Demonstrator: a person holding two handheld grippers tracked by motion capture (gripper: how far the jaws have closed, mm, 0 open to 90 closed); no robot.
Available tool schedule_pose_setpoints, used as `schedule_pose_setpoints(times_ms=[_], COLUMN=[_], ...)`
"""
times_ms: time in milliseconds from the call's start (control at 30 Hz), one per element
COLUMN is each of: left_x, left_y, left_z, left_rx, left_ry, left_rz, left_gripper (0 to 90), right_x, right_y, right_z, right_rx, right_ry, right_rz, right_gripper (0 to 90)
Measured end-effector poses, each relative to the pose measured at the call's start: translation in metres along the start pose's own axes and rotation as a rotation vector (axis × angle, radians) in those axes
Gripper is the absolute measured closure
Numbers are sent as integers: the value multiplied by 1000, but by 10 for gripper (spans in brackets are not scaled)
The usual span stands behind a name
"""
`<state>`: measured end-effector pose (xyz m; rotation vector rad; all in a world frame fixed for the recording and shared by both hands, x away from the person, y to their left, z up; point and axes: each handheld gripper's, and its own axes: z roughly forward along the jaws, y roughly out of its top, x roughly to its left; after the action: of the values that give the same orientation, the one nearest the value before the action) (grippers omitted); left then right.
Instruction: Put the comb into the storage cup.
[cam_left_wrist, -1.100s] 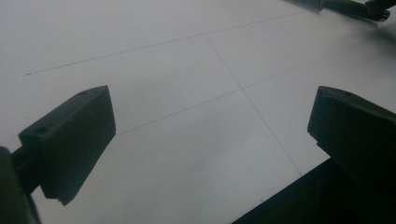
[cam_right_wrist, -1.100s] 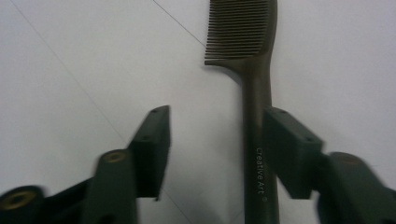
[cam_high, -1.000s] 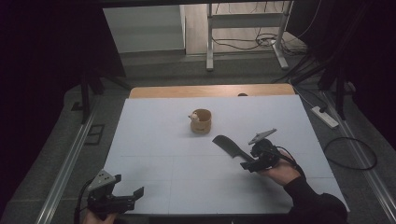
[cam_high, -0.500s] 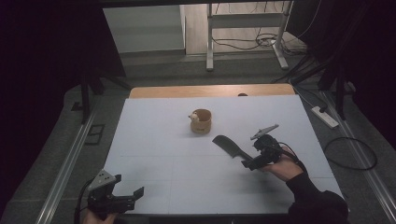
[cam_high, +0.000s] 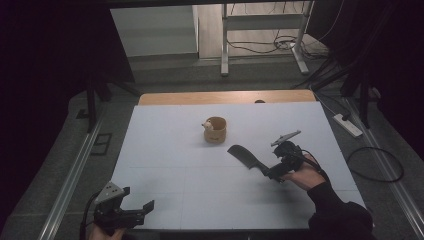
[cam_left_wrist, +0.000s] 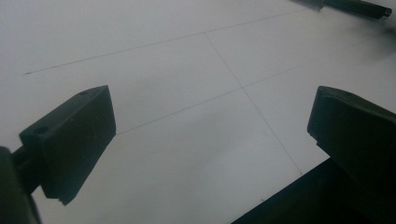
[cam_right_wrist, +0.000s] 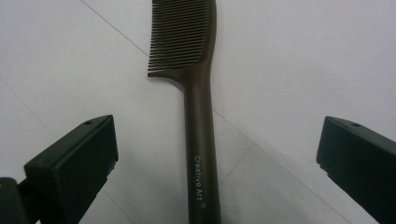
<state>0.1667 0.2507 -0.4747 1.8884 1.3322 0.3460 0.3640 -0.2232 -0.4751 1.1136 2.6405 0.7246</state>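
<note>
A dark brown comb (cam_high: 246, 157) lies flat on the white table top (cam_high: 175, 150), teeth end pointing away from the handle. In the right gripper view its handle (cam_right_wrist: 201, 154) runs up the middle between the two black jaws, touching neither. My right gripper (cam_high: 273, 171) is open, its jaws have just been opening, and it sits at the comb's handle end. My left gripper (cam_high: 140, 202) rests open near the table's front left edge with nothing between its jaws (cam_left_wrist: 212, 112). The comb's handle tip (cam_left_wrist: 357, 6) shows far off in the left gripper view.
A small round wooden cup (cam_high: 216, 130) with a pale object in it stands behind the comb, mid-table. A wooden strip (cam_high: 225, 96) borders the table's far edge. A power strip (cam_high: 347, 125) and cables lie on the floor at right.
The right gripper's jaws have spread apart off the comb's handle, leaving the comb lying on the table. The right hand shifted slightly rightward. The left gripper has stayed put.
</note>
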Motion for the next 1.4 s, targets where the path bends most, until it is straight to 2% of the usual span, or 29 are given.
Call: schedule_pose_setpoints(times_ms=[200,533,833,967,1200,1300,1400], left_x=[0,0,0,0,0,0,0], left_y=[0,0,0,0,0,0,1], left_z=[0,0,0,0,0,0,0], left_rx=[2,0,0,1,1,2,3], left_ry=[-1,-2,-3,-4,-3,-3,-3], left_rz=[1,2,2,1,1,1,3], left_gripper=[18,18,18,18,18,18,18], right_x=[0,1,1,4,5,6,8], right_y=[0,-8,-12,-12,-10,-8,-6], right_z=[6,24,36,37,37,35,32], right_rx=[15,97,144,148,170,177,166], right_ry=[-18,-7,-15,-35,-43,-39,-33], right_rz=[-11,-22,-39,-56,-46,-47,-59], right_gripper=[0,0,0,0,0,71,193])
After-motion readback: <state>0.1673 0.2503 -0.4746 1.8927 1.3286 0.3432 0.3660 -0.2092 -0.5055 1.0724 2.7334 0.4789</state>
